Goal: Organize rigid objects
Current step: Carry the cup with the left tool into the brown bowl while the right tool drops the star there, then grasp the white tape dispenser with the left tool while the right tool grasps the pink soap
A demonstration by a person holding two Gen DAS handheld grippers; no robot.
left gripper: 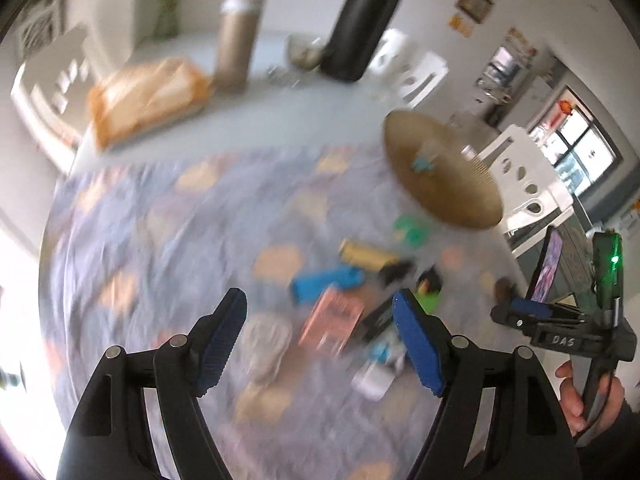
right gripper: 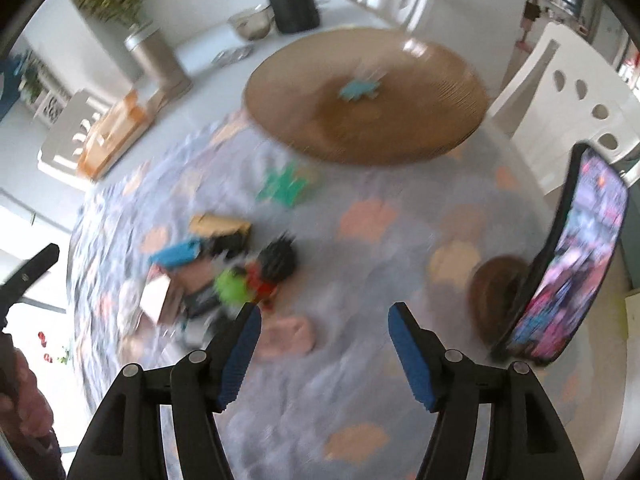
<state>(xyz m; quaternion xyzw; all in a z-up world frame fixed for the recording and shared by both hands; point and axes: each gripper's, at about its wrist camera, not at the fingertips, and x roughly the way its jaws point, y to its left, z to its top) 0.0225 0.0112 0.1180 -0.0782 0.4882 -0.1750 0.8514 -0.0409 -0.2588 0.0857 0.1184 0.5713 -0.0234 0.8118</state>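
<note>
Both views are blurred. A round woven tray [left gripper: 440, 172] [right gripper: 364, 92] sits on the patterned cloth with a small blue piece [right gripper: 359, 89] on it. A green piece [left gripper: 412, 230] [right gripper: 286, 186] lies just in front of the tray. Nearer lies a heap of small things: a blue block [left gripper: 326, 282], a tan box [left gripper: 366, 256], a pink card [left gripper: 336, 316], a green ball [right gripper: 232, 286] and a black spiky thing [right gripper: 278, 258]. My left gripper [left gripper: 320, 294] hangs open over the heap, holding nothing. My right gripper [right gripper: 325, 307] is open over bare cloth, right of the heap.
A phone [right gripper: 568, 264] leans upright on a brown round stand [right gripper: 496, 284] at the right. Behind the cloth stand a black bottle [left gripper: 362, 20], a tan tumbler [left gripper: 236, 40], a metal bowl [right gripper: 252, 22] and an orange bag [left gripper: 148, 96]. White chairs [right gripper: 576, 92] ring the table.
</note>
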